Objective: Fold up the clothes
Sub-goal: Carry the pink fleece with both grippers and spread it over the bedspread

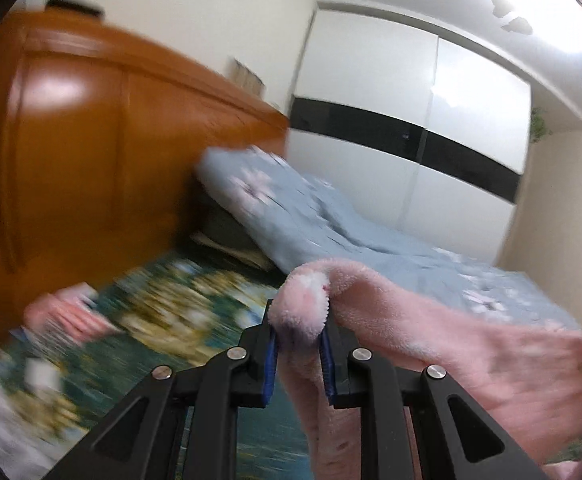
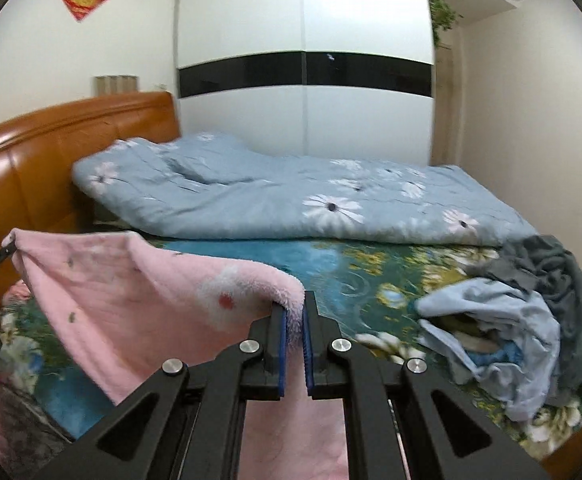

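Fluffy pink fleece garment point(image 2: 139, 304), stretched between left gripper point(image 1: 300, 332) and right gripper point(image 2: 294, 320), both clamped on corners

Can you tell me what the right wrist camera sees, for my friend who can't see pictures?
The right gripper pinches one corner of a fluffy pink garment, held up above a bed with a green flowered sheet. A blue daisy quilt lies behind it, and a pile of blue and grey clothes sits to the right.
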Demonstrator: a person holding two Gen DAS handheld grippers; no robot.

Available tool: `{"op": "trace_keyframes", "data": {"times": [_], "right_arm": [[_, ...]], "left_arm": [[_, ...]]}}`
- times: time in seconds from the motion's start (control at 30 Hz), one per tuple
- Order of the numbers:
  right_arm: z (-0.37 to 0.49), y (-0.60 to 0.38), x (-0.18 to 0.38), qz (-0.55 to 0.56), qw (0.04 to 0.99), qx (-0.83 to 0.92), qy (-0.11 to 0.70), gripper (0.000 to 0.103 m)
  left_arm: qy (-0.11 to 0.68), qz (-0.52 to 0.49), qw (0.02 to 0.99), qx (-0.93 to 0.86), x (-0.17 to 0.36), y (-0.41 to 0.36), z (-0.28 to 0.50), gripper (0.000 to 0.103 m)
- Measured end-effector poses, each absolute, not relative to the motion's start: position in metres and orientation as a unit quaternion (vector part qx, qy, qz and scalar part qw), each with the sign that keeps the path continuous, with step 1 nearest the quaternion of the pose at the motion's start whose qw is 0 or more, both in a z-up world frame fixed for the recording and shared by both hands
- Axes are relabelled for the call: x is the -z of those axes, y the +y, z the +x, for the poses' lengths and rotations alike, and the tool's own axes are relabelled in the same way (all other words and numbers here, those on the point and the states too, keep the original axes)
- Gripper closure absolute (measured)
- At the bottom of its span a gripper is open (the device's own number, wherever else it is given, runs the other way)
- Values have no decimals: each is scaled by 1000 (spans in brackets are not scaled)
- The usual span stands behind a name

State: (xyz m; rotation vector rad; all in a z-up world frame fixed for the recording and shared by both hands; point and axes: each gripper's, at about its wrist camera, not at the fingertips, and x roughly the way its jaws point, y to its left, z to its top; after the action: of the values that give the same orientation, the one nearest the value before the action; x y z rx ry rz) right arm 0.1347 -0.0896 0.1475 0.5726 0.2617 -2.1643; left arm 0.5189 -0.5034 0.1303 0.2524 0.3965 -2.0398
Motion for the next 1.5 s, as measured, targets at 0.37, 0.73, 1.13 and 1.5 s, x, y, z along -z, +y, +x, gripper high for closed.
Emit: {"op": "trace_keyframes", "data": {"times": [0.37,0.73,1.13,1.5], "right_arm": [[28,-176,-113,316,359,862,171,96],[-126,-297,-17,378,283,849,237,96],[-171,-379,68,383,271,843,262,96],[-154,-365,57,370,317,830,273,52]], "left_arm": [[167,254,484,820,-85,-587,440,83],[187,369,500,761,-3,-692,301,83],[220,436,524,697,81,-741,266,80],[225,451,472,724,69,-718,274,45]]}}
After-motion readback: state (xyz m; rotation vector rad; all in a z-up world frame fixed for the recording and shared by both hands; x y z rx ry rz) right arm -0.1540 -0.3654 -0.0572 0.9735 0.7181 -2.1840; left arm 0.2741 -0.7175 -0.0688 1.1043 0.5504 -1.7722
